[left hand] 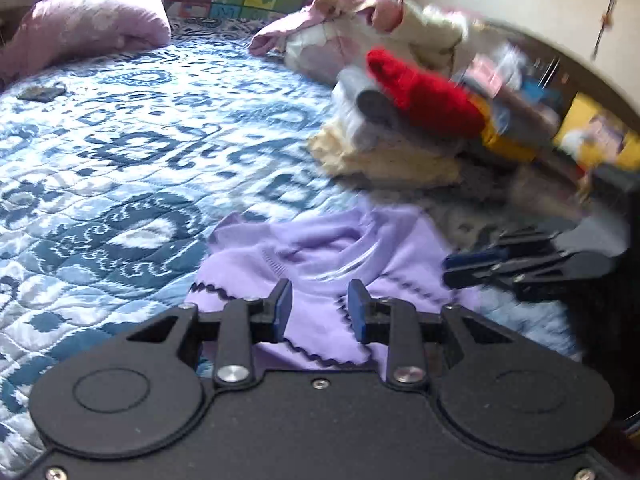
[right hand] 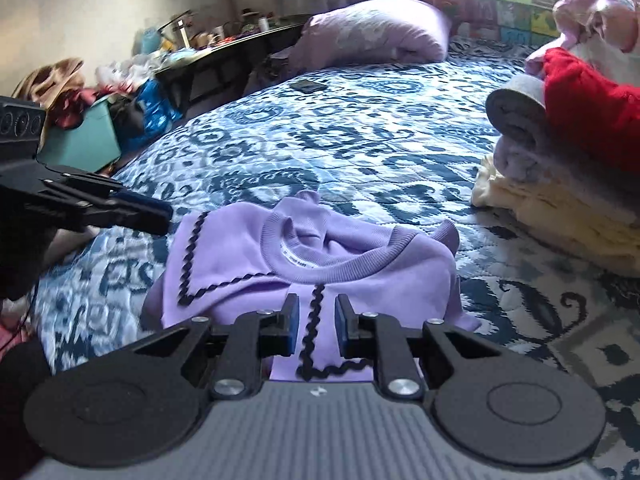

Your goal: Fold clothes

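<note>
A lilac top [right hand: 360,280] with black zigzag trim and a ribbed round neck lies crumpled on the blue and white quilt [right hand: 340,140]. My right gripper [right hand: 316,316] hovers over its near edge. The jaws stand a little apart, with the trim showing in the gap and no cloth pinched. In the left wrist view my left gripper [left hand: 320,304] is just above the same top [left hand: 320,248], its pads narrowly apart and gripping nothing. From the right wrist view the left gripper [right hand: 160,216] sits at the top's left edge. The right gripper [left hand: 452,268] shows to the right in the left wrist view.
A stack of folded clothes [right hand: 560,200] with a red knit [right hand: 588,104] on it stands on the bed's right side. At the head lie a lilac pillow [right hand: 376,28] and a pink bundle [left hand: 340,20]. A small dark object [right hand: 306,86] rests on the quilt. A cluttered desk [right hand: 220,40] and a teal box [right hand: 80,140] stand left of the bed.
</note>
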Demonstrator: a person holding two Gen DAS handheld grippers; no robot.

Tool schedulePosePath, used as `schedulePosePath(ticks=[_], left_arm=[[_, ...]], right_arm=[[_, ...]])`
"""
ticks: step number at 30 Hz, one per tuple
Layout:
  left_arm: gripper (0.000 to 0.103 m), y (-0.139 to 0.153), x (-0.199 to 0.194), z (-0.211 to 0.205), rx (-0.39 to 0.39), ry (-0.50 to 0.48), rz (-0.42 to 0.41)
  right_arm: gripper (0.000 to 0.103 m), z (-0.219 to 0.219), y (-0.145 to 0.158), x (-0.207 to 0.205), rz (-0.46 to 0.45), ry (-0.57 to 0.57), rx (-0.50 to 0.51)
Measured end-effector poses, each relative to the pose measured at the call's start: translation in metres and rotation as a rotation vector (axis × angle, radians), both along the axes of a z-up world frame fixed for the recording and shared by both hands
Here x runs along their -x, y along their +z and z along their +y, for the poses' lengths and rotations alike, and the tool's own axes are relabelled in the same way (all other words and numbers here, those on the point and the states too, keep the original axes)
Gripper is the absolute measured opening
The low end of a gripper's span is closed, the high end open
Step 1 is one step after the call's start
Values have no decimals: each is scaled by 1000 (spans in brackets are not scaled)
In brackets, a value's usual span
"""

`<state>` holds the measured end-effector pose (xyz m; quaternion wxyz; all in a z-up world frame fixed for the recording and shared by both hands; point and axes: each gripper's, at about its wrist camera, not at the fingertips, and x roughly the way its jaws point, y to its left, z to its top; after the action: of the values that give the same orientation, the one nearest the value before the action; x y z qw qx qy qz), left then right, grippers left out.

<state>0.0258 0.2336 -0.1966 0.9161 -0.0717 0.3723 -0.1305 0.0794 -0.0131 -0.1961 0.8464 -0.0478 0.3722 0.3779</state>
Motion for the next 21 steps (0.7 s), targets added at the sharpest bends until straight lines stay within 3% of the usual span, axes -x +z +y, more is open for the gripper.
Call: schedulePosePath(ticks=[2,5,7,8,9,13,16,21], left_arm=[[28,-27,3,-20,-86,-44,68],[28,-36,31,-38,-193,-116,58],[33,-21,35,-21,-55,-143,81],[37,-12,33,-14,-33,-132,67],[49,-3,32,-6,-13,-120,52],[52,23,10,12,-57,-67,-6],[52,26,-16,23,-79,-64,-15],[52,7,-62,36,-87,-137,47]], right_arm=[[22,4,-13,1,3,3,46],[23,-1,-26,20,1,66,101],[25,-13,-20,26,12,92,84],[25,-18,-15,26,14,94,72],[26,-22,-8,24,2,84,65],[56,-28,16,2,-84,26,68],[57,-25,21,-25,-120,17,71],[59,-8,6,-66,-125,79,150]])
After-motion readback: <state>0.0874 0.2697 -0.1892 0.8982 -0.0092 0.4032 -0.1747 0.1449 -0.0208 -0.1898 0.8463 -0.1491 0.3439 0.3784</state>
